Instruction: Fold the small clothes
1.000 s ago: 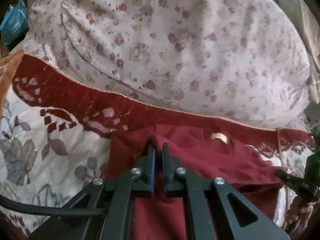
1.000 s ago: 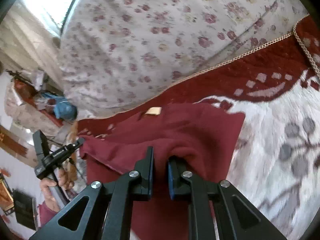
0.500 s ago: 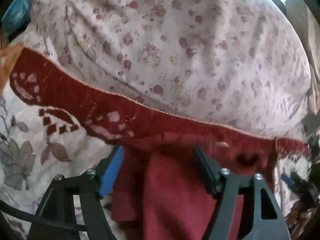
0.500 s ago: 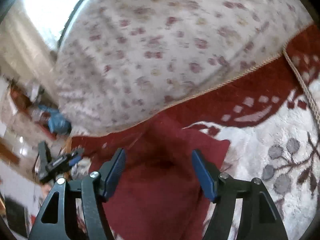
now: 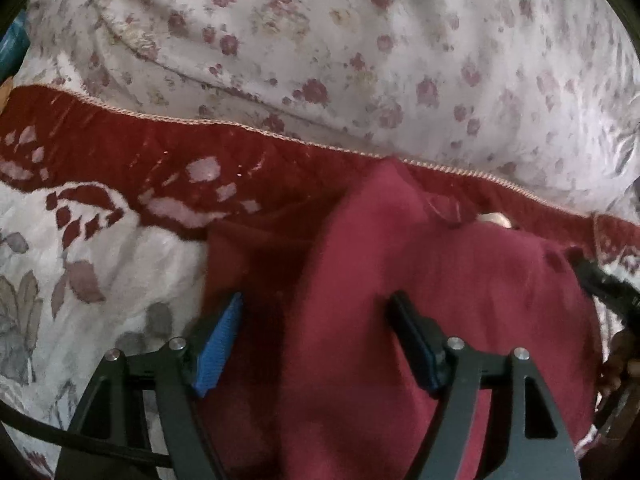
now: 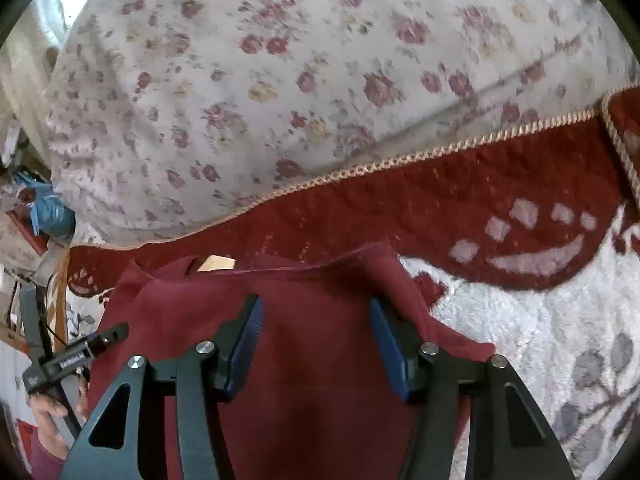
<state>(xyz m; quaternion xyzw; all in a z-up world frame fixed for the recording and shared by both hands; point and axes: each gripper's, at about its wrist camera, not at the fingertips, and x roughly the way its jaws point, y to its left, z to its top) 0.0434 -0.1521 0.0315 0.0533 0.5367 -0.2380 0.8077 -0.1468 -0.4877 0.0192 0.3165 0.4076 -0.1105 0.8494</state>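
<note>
A thick woven blanket point(image 5: 100, 216), dark red along its far border with a cream field and grey leaf shapes nearer, covers the surface; a twisted beige cord point(image 6: 400, 160) trims its far edge. Beyond it swells a pale cover printed with small red flowers point(image 5: 360, 48). In the right wrist view, at the far left, bright window light and a blue bundle point(image 6: 52, 212) show in a cluttered room.

The small dark red cloth garment point(image 5: 400, 300) lies on the blanket, near the border, a pale label point(image 6: 216, 262) at its far edge.

A second ago both tools were pinched on the garment and held it up in a ridge. Now the left tool point(image 5: 316, 336) stands spread above the cloth, its jaws opening, pressing nothing. The right tool point(image 6: 316, 340) is also spread over the cloth, its jaws closing, pads off the fabric. The garment has dropped flatter.
</note>
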